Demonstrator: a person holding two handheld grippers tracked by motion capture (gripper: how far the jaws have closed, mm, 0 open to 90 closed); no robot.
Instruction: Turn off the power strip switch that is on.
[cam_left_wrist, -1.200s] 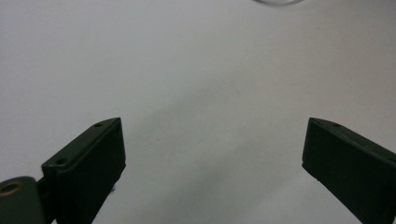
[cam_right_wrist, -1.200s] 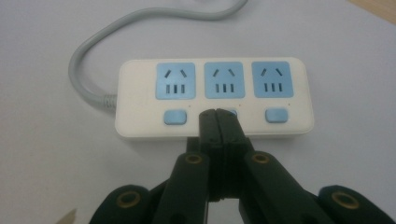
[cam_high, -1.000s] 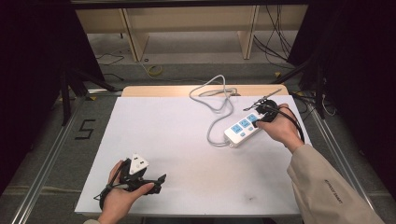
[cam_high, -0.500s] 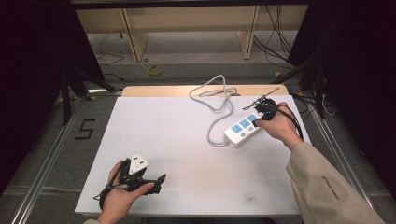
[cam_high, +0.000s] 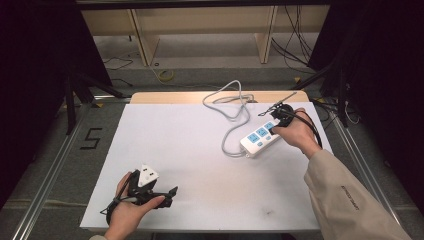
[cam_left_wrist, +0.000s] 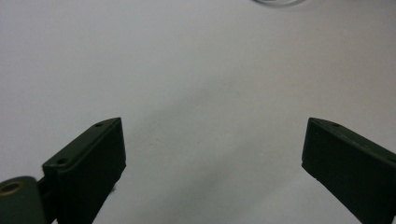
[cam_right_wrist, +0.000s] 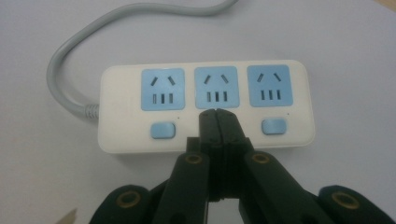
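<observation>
White power strip lies on the tabletop. My right gripper, jaws closed together, presses where its middle switch should sit, which I judge the step in hand. My left gripper waits well apart from the strip, jaws wide and empty.

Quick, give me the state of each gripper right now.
Left gripper: open, nothing between its jaws, over the bare white table.
Right gripper: closed, holding nothing, tips on the middle switch spot of the power strip.
</observation>
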